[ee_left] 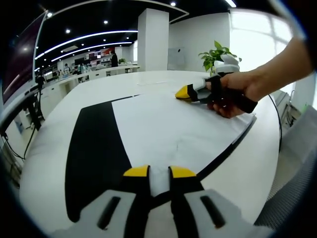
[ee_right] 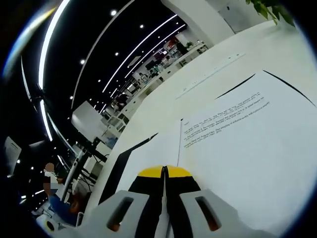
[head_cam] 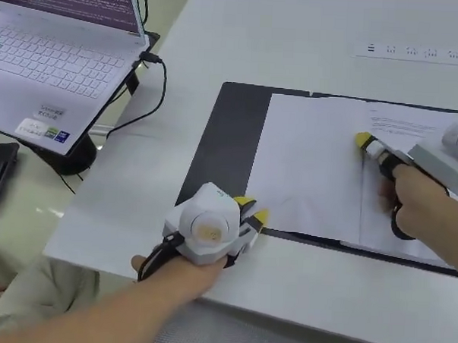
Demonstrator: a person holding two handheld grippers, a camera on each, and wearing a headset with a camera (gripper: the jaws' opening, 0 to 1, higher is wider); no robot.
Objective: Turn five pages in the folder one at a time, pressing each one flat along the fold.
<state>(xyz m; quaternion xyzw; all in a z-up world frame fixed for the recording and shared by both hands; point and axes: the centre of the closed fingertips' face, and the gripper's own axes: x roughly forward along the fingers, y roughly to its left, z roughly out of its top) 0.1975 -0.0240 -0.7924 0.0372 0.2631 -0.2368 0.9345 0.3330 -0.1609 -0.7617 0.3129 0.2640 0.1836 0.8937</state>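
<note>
Head view: the folder (head_cam: 226, 141) lies open by the near edge of the tabletop (head_cam: 242, 35). A laptop (head_cam: 51, 65) sits at the far left corner with a black cable (head_cam: 152, 100) looping toward the folder. A power strip (head_cam: 417, 52) lies along the far edge.
Left gripper view: the right gripper (ee_left: 185, 92) is seen side-on with its yellow tip down on the paper and the right hand (ee_left: 233, 91) wrapped round its handle. A potted plant (ee_left: 215, 54) stands behind it.
Right gripper view: rows of print on the printed page (ee_right: 237, 124), with the fold (ee_right: 179, 144) running away from the tips.
Left gripper (head_cam: 252, 208): jaws a narrow gap apart, with white paper visible between the tips. It sits at the near edge of the blank page (head_cam: 305, 167).
Right gripper state: jaws closed together, tips resting on the fold.
Folder contents: black inner cover exposed at left, blank page lying flat beside it, printed page at right.
</note>
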